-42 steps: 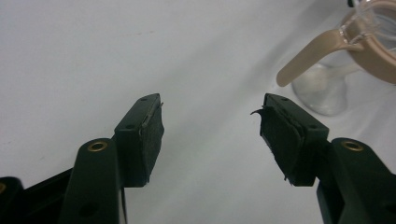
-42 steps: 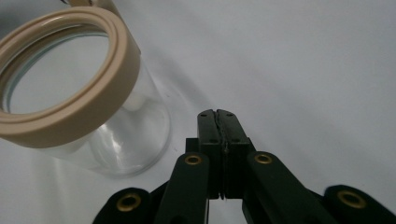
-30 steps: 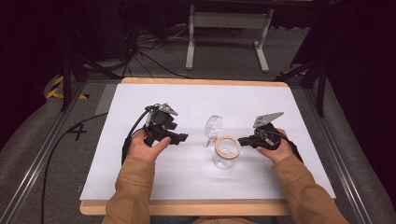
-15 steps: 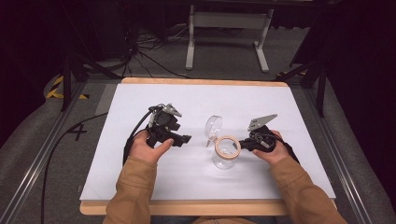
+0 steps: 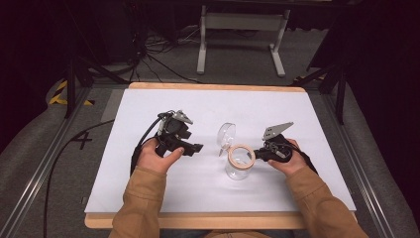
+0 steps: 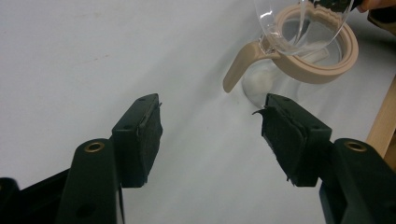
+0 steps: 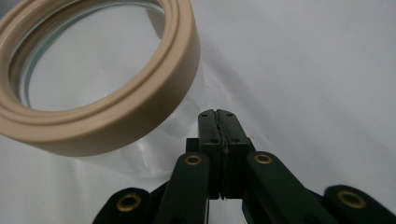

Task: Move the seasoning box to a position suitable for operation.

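A clear glass jar [image 5: 239, 162] with a beige collar stands upright on the white table [image 5: 148, 183], its hinged clear lid [image 5: 226, 134] swung open to the far side. My right gripper [image 5: 258, 154] is shut with nothing between its jaws, its tip close beside the jar's right wall. In the right gripper view the closed tips [image 7: 218, 114] sit just below the jar's beige rim [image 7: 140, 93]. My left gripper [image 5: 196, 147] is open and empty, a short way left of the jar. In the left gripper view its jaws [image 6: 208, 105] point at the jar [image 6: 322, 74], the lid [image 6: 299, 28] and a beige latch [image 6: 236, 70].
The table's wooden front edge [image 5: 198, 220] runs just before the person's sleeves. Cables [image 5: 64, 148] trail off the table's left side. A metal stand [image 5: 242, 29] is on the floor beyond the far edge.
My right gripper has edged slightly left, closer to the jar's side. The left gripper and the jar stay where they were.
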Available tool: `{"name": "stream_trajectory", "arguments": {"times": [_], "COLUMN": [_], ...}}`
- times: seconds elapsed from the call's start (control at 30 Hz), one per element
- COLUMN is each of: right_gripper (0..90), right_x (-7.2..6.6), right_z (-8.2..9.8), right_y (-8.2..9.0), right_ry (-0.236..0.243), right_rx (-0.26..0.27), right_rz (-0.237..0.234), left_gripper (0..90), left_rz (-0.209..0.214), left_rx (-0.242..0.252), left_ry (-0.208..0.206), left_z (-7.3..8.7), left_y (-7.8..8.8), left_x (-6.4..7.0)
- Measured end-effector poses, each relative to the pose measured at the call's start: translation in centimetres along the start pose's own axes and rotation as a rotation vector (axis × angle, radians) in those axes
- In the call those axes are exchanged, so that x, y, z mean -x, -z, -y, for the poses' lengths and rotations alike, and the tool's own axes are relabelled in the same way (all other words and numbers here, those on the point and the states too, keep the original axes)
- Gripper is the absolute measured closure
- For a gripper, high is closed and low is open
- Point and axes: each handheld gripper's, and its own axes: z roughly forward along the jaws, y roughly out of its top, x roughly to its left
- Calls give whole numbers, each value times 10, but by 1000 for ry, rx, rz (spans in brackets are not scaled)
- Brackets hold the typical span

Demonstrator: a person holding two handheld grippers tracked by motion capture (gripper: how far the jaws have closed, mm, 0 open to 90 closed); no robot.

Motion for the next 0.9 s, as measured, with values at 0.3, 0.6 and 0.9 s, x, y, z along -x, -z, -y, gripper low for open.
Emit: {"name": "stream_trajectory", "arguments": {"times": [0.3,0.6,0.9], "right_gripper": [898,899,899], "right_x": [-7,-16,-28], "right_z": [1,2,3], "right_y": [2,2,-1], "right_ry": [25,53,78], "right_rx": [-18,-48,-87], "right_rz": [-7,-27,-55], "left_gripper": [381,381,394], "left_rz": [4,13,23], "left_rx": [-4,-4,-2], "left_ry": [-3,-11,-20], "left_z": [-3,-6,-11], "left_y": [-3,-5,-8], "left_x": [-1,-1,-1]}}
